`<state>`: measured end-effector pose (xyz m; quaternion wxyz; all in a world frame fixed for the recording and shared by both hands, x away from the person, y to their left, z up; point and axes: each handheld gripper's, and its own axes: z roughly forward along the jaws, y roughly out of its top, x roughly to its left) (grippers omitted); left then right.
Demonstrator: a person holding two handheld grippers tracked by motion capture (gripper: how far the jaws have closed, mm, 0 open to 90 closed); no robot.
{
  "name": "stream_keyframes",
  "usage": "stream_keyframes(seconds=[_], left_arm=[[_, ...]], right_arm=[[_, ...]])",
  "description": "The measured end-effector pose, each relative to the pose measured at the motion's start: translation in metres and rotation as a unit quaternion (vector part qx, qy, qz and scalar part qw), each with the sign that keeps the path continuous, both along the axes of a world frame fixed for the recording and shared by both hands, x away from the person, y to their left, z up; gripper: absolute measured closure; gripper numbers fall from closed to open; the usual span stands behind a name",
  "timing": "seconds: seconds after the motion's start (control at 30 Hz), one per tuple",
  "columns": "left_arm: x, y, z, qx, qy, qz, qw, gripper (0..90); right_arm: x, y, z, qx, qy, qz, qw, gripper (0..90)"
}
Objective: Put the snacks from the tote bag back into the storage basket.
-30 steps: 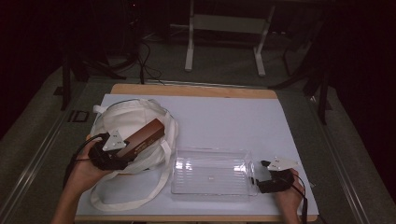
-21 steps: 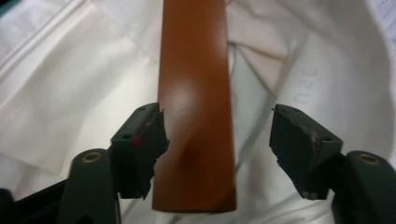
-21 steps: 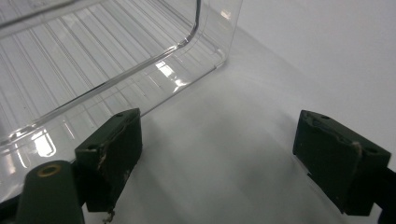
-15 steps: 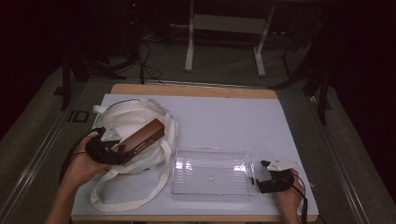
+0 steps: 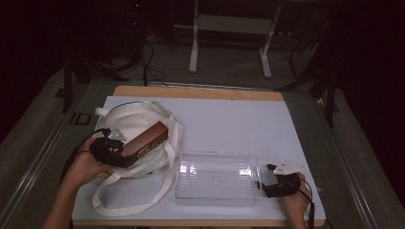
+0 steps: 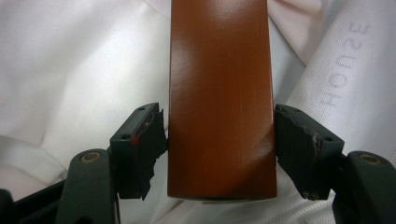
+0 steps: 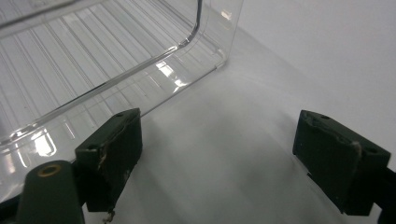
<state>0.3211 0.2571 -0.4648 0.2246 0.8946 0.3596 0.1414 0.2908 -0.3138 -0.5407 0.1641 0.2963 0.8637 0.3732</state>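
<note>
- The left gripper sat at the left of the high view, at the lower left end of a brown box.
- In the left gripper view, the box stood between the two jaws; their pads looked just off its sides, with a thin gap at the left pad, so the jaws stood apart and not clamped.
- Those jaws had just been opening, with the box between them.
- The box lay tilted on a white cloth bag in the left half of the high view, its far end pointing to the upper right.
- The bag's straps trailed toward the bottom edge of the table.
- A clear plastic tray lay on the table at lower centre, just right of the bag.
- The right gripper rested at the lower right of the high view, right beside the tray's right end.
- In the right gripper view, its jaws stood wide apart with nothing between them, and the tray's corner lay at the upper left, near the left pad.
</note>
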Motion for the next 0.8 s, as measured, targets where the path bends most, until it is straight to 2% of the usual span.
stream_keyframes(seconds=[0.13, 0.3, 0.47, 0.8], left_arm=[[0.005, -0.001, -0.003, 0.004, 0.013, -0.001, 0.9999, 36.6], [0.011, -0.006, -0.004, 0.021, 0.037, -0.009, 0.9990, 39.3], [0.016, -0.006, -0.004, 0.024, 0.056, -0.008, 0.9981, 38.8], [0.022, -0.013, -0.016, 0.057, 0.091, -0.013, 0.9942, 38.0]], right_arm=[[0.000, 0.000, 0.000, 0.000, 0.000, 0.000, 1.0000, 15.7], [0.000, 0.000, 0.000, 0.000, 0.000, 0.000, 1.0000, 15.7], [0.000, 0.000, 0.000, 0.001, 0.002, 0.001, 1.0000, 15.7], [0.000, 0.000, 0.000, 0.001, 0.003, 0.001, 1.0000, 15.7]])
